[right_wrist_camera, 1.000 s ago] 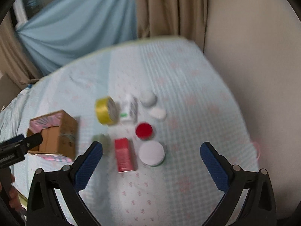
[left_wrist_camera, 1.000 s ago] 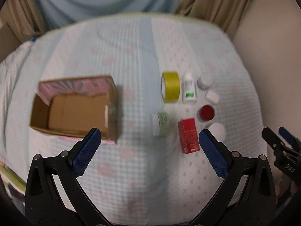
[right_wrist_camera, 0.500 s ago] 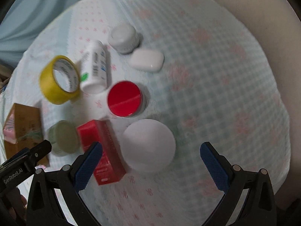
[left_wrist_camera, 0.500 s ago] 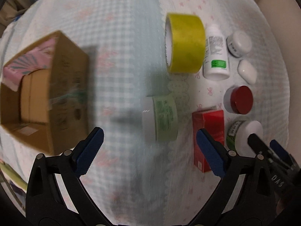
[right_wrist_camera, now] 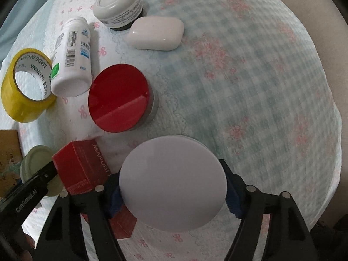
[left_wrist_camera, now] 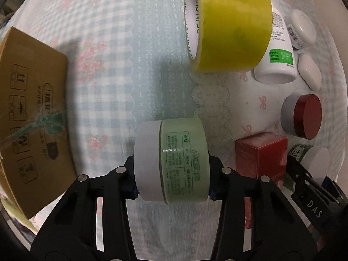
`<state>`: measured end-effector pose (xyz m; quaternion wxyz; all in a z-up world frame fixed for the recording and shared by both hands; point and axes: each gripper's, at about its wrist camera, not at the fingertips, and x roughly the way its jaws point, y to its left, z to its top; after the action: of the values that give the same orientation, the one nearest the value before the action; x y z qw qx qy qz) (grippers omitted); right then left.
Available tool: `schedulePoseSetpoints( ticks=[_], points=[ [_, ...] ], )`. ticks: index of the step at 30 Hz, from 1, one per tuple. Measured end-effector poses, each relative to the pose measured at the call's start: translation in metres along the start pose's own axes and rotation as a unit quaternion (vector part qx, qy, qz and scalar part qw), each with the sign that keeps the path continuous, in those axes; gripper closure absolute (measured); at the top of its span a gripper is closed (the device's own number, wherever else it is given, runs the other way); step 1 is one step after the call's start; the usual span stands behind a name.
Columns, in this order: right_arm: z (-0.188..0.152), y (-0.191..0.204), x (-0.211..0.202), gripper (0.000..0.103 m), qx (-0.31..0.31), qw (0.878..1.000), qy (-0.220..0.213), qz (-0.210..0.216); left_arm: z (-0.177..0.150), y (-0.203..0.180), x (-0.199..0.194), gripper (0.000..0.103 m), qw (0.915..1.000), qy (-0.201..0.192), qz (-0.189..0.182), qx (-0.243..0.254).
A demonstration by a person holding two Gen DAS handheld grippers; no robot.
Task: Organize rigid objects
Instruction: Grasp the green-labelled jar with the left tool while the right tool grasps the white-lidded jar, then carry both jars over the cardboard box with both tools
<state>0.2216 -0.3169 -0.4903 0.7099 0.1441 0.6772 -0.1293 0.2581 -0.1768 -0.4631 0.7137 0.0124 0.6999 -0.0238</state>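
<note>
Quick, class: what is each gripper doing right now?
Left gripper: shut on the green jar, lying on its side.
Right gripper: shut on the white-lidded jar.

A home, most likely a bedroom. The things lie on a bed (right_wrist_camera: 250, 82) spread with soft quilted cloth in pale blue check with pink bows and flowers. Household toiletries show it too: a red-lidded cream jar (right_wrist_camera: 118, 97) at the centre, a white pill bottle (right_wrist_camera: 72, 58) at 10 o'clock, yellow packing tape (left_wrist_camera: 230, 24) and a cardboard box (left_wrist_camera: 30, 117) at 9 o'clock.
</note>
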Motion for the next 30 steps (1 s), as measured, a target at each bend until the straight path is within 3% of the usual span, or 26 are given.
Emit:
schedulePoseSetpoints(
  ticks=[9, 14, 21, 30],
  points=[
    [0.011, 0.005, -0.001, 0.034, 0.012, 1.0, 0.0, 0.004, -0.007, 0.005, -0.004, 0.064, 0.9999, -0.013, -0.005, 0.007],
    [0.017, -0.012, -0.017, 0.036, 0.023, 1.0, -0.007, 0.012, -0.012, 0.006, -0.023, 0.064, 0.9996, -0.026, -0.009, 0.011],
    [0.014, -0.029, -0.057, 0.037, 0.03, 0.999, -0.039, 0.024, -0.026, 0.008, -0.088, 0.064, 0.9972, -0.07, -0.019, 0.016],
    [0.0, -0.015, -0.158, 0.037, -0.012, 0.992, -0.116, 0.038, -0.023, 0.021, -0.185, 0.064, 0.9885, -0.141, -0.049, 0.023]
  ],
)
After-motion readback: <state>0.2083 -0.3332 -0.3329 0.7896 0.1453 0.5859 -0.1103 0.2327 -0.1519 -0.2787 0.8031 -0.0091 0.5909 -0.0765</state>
